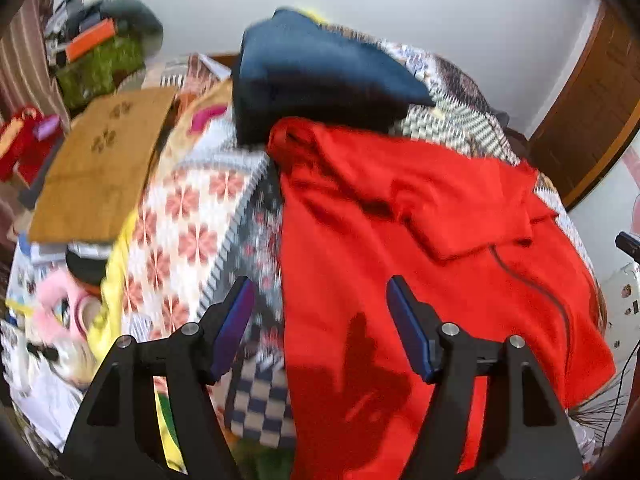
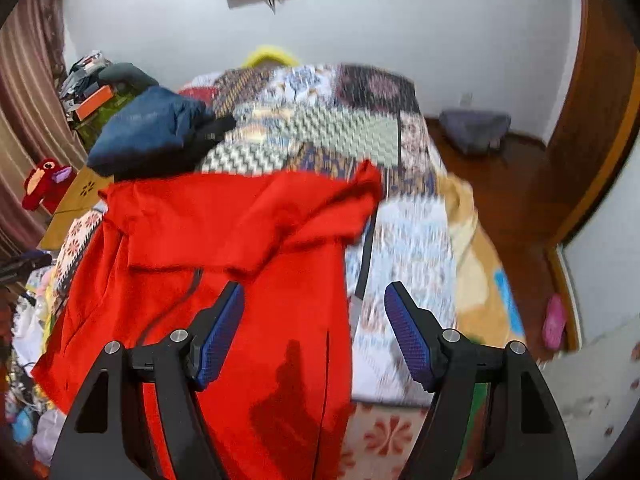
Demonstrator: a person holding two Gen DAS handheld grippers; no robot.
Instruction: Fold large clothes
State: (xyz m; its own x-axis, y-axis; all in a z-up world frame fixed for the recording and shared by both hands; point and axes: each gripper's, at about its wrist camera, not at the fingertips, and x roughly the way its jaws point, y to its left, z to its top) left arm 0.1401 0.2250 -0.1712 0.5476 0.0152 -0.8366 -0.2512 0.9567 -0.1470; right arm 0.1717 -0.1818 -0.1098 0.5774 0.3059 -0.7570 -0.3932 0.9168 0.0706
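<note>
1. We see no container; the red garment [image 1: 420,240] lies spread on the patchwork-covered bed [image 1: 192,216], just below a folded blue garment [image 1: 320,76].
2. Our left tool [image 1: 320,320] is spread wide above the garment's edge, holding nothing.
3. Our right tool [image 2: 314,328] is likewise spread and empty.

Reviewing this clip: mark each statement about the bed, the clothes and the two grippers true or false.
1. The red garment lies on the patterned bedspread. True.
2. The left gripper is clamped on the red garment. False: its fingers stand apart with nothing between them.
3. A blue garment lies beyond the red one. True.
4. The right gripper holds a yellow towel. False: it is open and empty.
5. A brown mat lies to the left of the bedspread. True.
</note>
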